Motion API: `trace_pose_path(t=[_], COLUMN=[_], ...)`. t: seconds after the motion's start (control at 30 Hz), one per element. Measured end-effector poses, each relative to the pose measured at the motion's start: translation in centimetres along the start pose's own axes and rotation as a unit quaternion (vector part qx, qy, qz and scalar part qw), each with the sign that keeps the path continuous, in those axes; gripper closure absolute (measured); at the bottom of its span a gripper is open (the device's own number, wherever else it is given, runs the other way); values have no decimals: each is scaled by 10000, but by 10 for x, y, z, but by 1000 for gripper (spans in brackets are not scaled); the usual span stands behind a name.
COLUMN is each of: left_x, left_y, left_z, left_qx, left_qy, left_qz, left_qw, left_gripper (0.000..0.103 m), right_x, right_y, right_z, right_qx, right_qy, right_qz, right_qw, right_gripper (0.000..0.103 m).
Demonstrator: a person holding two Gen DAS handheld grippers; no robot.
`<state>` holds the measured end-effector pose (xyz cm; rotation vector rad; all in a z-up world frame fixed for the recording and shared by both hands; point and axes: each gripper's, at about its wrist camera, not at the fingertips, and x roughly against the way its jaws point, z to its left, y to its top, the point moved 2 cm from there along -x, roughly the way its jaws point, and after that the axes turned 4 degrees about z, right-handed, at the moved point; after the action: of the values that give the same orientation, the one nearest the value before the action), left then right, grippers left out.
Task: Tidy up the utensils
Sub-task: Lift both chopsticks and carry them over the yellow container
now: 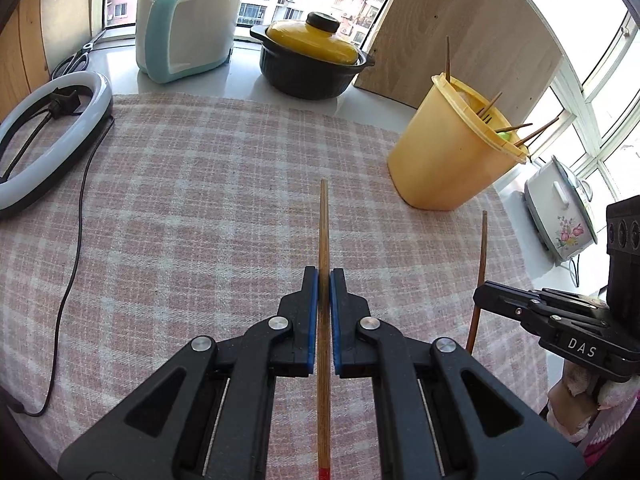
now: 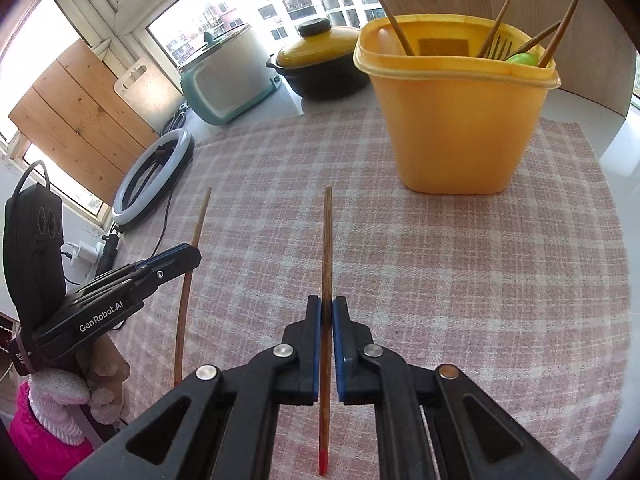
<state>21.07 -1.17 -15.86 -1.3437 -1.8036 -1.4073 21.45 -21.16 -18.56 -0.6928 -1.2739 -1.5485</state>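
My left gripper [image 1: 324, 274] is shut on a light wooden chopstick [image 1: 323, 224] that sticks forward over the pink checked cloth [image 1: 192, 184]. My right gripper [image 2: 327, 303] is shut on a darker chopstick [image 2: 327, 240] with a red end. Each gripper shows in the other's view: the right gripper [image 1: 478, 296] with its chopstick [image 1: 480, 272], the left gripper [image 2: 194, 252] with its chopstick [image 2: 192, 264]. A yellow plastic holder [image 2: 456, 120] stands ahead on the cloth, holding several chopsticks, a fork [image 2: 498, 48] and a green item; the holder [image 1: 448, 156] is also at the right.
On the white counter behind the cloth stand a teal and white cooker [image 1: 184, 28], a black pot with yellow lid [image 1: 312, 56] and a wooden board [image 1: 472, 36]. A ring light [image 1: 52, 136] with its cable lies at the left. A flowered cooker [image 1: 560, 208] sits at the right.
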Motion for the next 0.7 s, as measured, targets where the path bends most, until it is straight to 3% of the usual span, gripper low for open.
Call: trace_pose_path(t=[0.7], left_x=[12], left_y=[54], left_z=[-64], left_qx=[-417], left_qy=[-305], left_qz=[-652], left_qw=[9965], left_gripper=[99], right_x=[98], right_y=[15], right_z=[-34], right_qx=[-171], right_qy=[-290], right_qz=[-1143], right_qw=[9929], right_gripper=[100])
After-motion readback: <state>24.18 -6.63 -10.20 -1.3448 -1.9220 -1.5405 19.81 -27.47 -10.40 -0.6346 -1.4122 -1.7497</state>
